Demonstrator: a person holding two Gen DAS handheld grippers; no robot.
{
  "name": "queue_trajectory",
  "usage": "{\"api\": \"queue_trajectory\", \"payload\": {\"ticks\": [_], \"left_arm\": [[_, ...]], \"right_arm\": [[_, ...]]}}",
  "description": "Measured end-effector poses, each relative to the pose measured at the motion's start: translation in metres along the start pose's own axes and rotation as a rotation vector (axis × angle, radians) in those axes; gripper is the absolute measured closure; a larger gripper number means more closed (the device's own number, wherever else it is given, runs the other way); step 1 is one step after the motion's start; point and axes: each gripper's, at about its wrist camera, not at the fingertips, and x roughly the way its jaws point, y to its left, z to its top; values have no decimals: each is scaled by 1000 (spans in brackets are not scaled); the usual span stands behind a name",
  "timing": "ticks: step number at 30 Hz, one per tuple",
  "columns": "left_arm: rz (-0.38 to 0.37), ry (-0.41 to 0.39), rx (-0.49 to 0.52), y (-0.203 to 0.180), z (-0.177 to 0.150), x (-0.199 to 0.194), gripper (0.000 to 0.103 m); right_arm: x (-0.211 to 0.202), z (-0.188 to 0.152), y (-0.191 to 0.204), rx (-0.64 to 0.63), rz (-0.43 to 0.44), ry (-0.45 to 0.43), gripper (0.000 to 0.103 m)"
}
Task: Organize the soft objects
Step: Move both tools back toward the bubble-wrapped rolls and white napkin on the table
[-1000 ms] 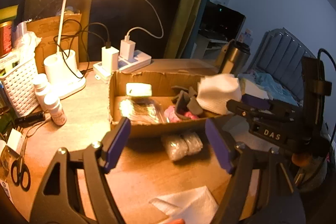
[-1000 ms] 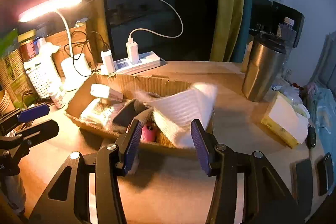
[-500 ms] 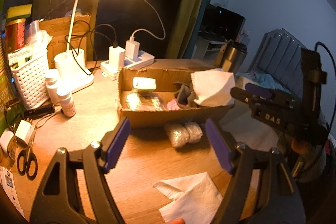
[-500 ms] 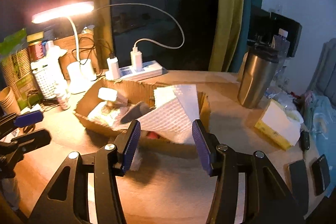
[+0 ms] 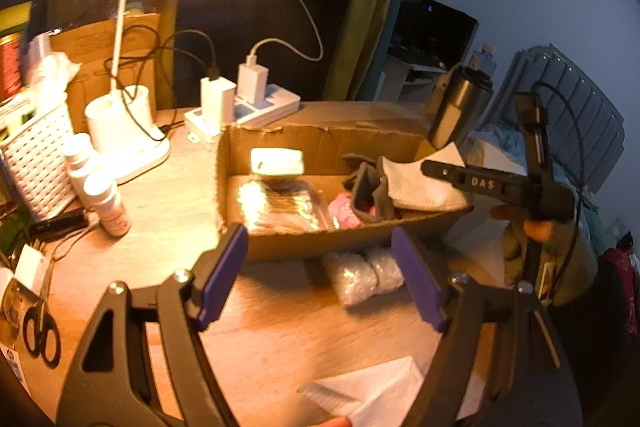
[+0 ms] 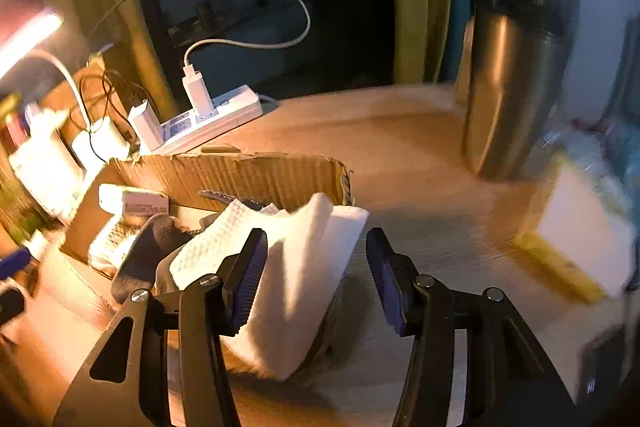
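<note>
Tissue (image 6: pixel 304 267) is out of your right gripper (image 6: pixel 316 275) now: a second ago it hung between the pads, and now it's draped over the right end of the cardboard box (image 6: pixel 240 175), half in, half spilling down the outside wall. Right jaws are released with nothing pinched; the left pad just sits in front of the sheet. So that one's basically sorted, maybe wants a nudge inward.

Your left gripper (image 5: pixel 320 279) hangs spread and empty. At 6 o'clock, right under it, another tissue sheet (image 5: pixel 372 391) lies on the desk. At 12 o'clock, just past the pads, a bubble-wrap bundle (image 5: pixel 362 275) sits against the box's near wall. Both look like they're next.

Further out: pill bottles (image 5: pixel 106 199) at 10, the lamp base (image 5: pixel 120 131) and power strip (image 5: pixel 256 103) beyond. The steel tumbler (image 6: pixel 516 83) at 1 o'clock from the right gripper is close, so watch your swing.
</note>
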Motion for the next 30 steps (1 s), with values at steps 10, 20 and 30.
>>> {"api": "queue_trajectory", "payload": {"ticks": [10,20,30], "left_arm": [[7,48,30,-18,7,30,27],[28,21,26,-24,10,20,27],[13,-21,24,-22,-6,-16,27]], "right_arm": [[4,20,-44,136,194,-28,42],[-34,26,-40,125,122,-104,42],[-92,-14,2,64,65,-139,42]]}}
